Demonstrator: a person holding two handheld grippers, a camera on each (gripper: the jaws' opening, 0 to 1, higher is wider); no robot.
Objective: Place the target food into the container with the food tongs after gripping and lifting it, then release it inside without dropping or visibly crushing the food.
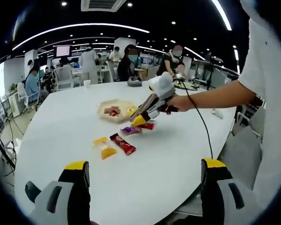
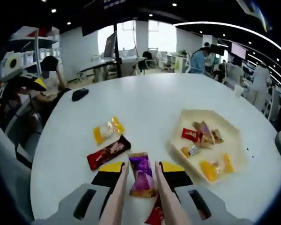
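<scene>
- While the right gripper [image 2: 141,187] is reaching over the white surface [image 2: 150,98], its jaws are carrying pinkish food tongs [image 2: 116,201] whose two arms are closing in on a purple snack packet [image 2: 141,174] at the lower centre of the right gripper view; the packet is lying between the arms, and whether they are touching it cannot be told.
- Just to the left of the purple packet, a dark red snack bar [image 2: 108,152] is lying on the surface, with a yellow wrapped snack [image 2: 108,130] above it.
- Right of centre, a cream hexagonal tray [image 2: 178,140] is sitting on the surface and holding several wrapped snacks, red, brown and orange ones among them.
- A red packet [image 2: 155,216] is peeking out between the tong arms at the bottom edge.
- Seen in the left gripper view, the left gripper [image 1: 145,180] is hovering over the near edge of the surface at the bottom of the frame, its yellow-tipped jaws standing wide apart with nothing between them.
- At the centre of that view, a person's hand [image 1: 178,102] is holding the right gripper over the packets beside the tray.
- People are sitting at desks in the office at the top of both views.
</scene>
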